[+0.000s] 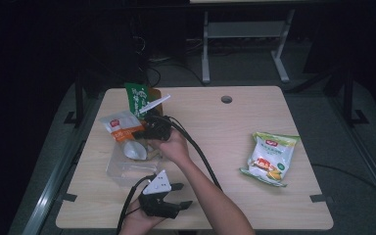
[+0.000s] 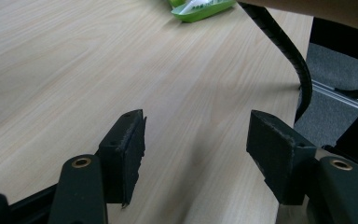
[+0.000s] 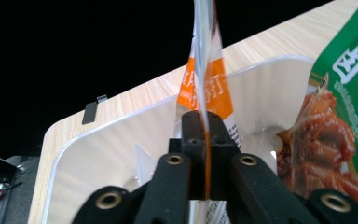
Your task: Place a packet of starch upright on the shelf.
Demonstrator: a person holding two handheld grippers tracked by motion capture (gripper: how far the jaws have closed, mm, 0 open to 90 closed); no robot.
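Observation:
My right gripper (image 1: pixel 138 133) (image 3: pixel 206 126) is shut on the edge of an orange and white snack packet (image 1: pixel 122 128) (image 3: pixel 207 84), holding it upright over a clear plastic tub (image 1: pixel 125 166) (image 3: pixel 98 158). A green snack packet (image 1: pixel 137 99) (image 3: pixel 340 112) stands at the tub's far side, showing reddish food through its window. My left gripper (image 1: pixel 181 195) (image 2: pixel 196 140) rests near the table's front edge, open, with bare wood between its jaws. A yellow and green snack bag (image 1: pixel 269 157) (image 2: pixel 200 8) lies flat at the right of the table.
The light wooden table (image 1: pixel 225 132) has a round cable hole (image 1: pixel 226 99) near its far edge. A black cable (image 1: pixel 200 156) (image 2: pixel 289 51) trails from the right gripper across the table's middle. Dark floor and a desk frame (image 1: pixel 245 44) lie beyond.

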